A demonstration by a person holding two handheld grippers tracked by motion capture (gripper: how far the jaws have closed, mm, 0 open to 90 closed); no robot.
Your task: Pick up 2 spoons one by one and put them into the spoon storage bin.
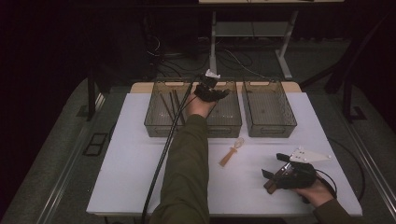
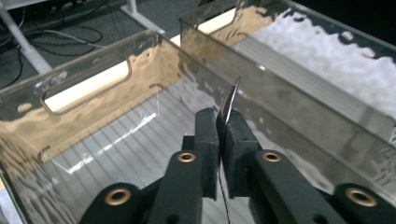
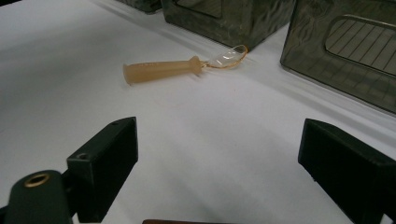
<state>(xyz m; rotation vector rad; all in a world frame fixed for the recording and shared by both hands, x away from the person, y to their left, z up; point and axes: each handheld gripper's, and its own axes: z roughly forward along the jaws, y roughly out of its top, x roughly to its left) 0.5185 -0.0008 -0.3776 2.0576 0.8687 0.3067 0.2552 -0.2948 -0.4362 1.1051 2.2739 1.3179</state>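
Left gripper (image 2: 219, 135), lower centre of its own view, holds a thin dark blade-like piece (image 2: 230, 103) edge-on between jaws almost pressed together; whether the pads truly bite or have begun to let go cannot be told. What the piece is stays unclear. It stands nearly upright inside the left bin (image 2: 93, 91), close to the clear wall shared with the right bin (image 2: 327, 51). In the high view the same gripper (image 1: 211, 88) hovers at upper centre over that left bin (image 1: 156, 122), where several dark sticks (image 1: 170, 105) already lie.

Judged from this, the step is a drop into the bin. Done well, the piece goes low over the ribbed floor, away from the wall, before the jaws part, so it lies flat beside the sticks rather than leaning on the side.

Right gripper (image 1: 276, 176), lower right of the high view, rests on the white table (image 1: 130, 177) with jaws spread wide. A tan-handled spoon (image 3: 182, 66) lies ahead of it, near the bins.
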